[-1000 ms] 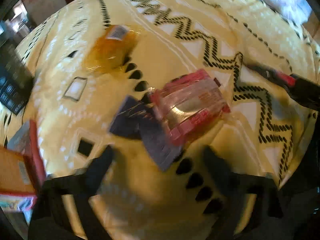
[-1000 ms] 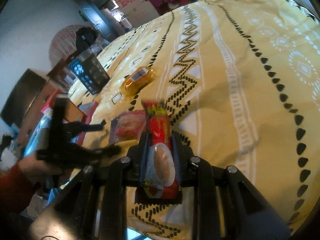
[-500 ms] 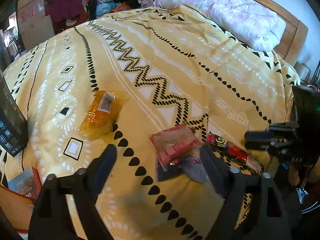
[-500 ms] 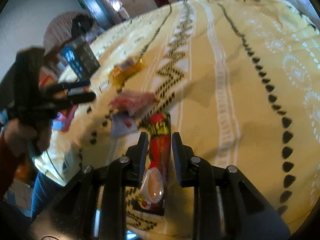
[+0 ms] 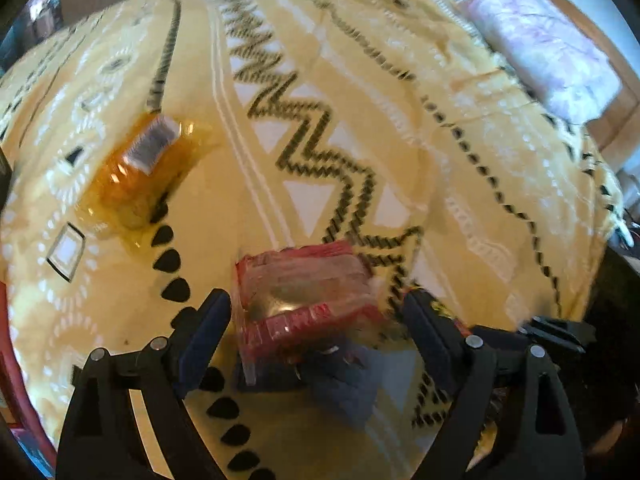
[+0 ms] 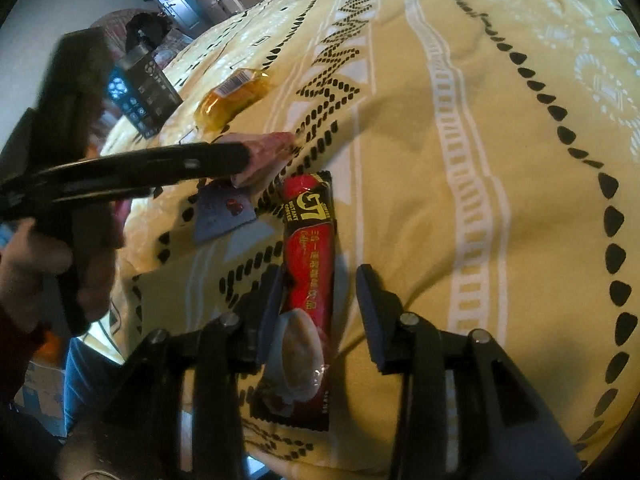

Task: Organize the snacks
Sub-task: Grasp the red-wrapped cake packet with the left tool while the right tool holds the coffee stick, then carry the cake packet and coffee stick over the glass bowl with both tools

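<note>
A red G7 coffee sachet point(image 6: 310, 248) lies flat on the yellow bedspread point(image 6: 460, 128) between the fingers of my open right gripper point(image 6: 318, 304), which does not clamp it. My left gripper point(image 5: 316, 320) is open, its fingers either side of a red and clear snack packet point(image 5: 304, 292), also seen in the right wrist view point(image 6: 264, 150). A blue-grey packet point(image 5: 344, 384) lies partly under it, also in the right wrist view point(image 6: 224, 214). An orange snack bag point(image 5: 140, 172) lies further left, also in the right wrist view point(image 6: 232, 98).
A black box point(image 6: 140, 92) stands at the bed's left edge. A white and pink duvet point(image 5: 540, 40) is bunched at the head of the bed. The bed's near edge drops off just below both grippers. Cluttered room furniture lies beyond.
My right gripper has opened and released the coffee sachet onto the bed. My left gripper has dropped down and forward, so its open fingers now straddle the red and clear packet.
</note>
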A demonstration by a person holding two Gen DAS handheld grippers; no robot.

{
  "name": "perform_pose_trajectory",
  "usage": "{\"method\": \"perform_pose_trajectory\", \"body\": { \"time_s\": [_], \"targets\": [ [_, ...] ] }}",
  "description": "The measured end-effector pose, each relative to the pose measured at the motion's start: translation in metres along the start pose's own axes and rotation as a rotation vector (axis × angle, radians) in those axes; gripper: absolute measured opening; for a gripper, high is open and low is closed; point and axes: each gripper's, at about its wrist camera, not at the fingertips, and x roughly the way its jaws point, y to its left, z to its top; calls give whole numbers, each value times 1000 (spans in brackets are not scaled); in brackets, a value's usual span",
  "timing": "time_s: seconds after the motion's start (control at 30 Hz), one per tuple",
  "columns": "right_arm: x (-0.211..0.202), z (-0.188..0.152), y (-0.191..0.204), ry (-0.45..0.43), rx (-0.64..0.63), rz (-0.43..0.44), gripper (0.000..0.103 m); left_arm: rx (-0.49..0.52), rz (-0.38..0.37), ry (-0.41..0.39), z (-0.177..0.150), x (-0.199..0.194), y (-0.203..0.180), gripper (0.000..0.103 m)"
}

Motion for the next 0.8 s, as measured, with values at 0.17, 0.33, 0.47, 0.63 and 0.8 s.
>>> {"method": "perform_pose_trajectory", "body": {
  "time_s": [0.17, 0.33, 0.47, 0.63, 0.8],
  "targets": [
    [-2, -2, 0, -15, 6, 1, 34, -33, -16, -1, -2, 7, 7, 60],
    [-11, -3, 2, -58, 10, 17, 24, -5, -9, -62, -8, -10, 6, 55],
    [-25, 0, 6, -118, 10, 24, 22, 4, -4, -154, -9, -42, 7, 55],
    [-48, 11, 11, -195, -8, 8, 12, -23, 26, -296, -7, -101, 20, 55],
    [-30, 23, 9, -68, -24, 4, 12, -65, 56, -360, -10, -141, 41, 55]
  ]
}}
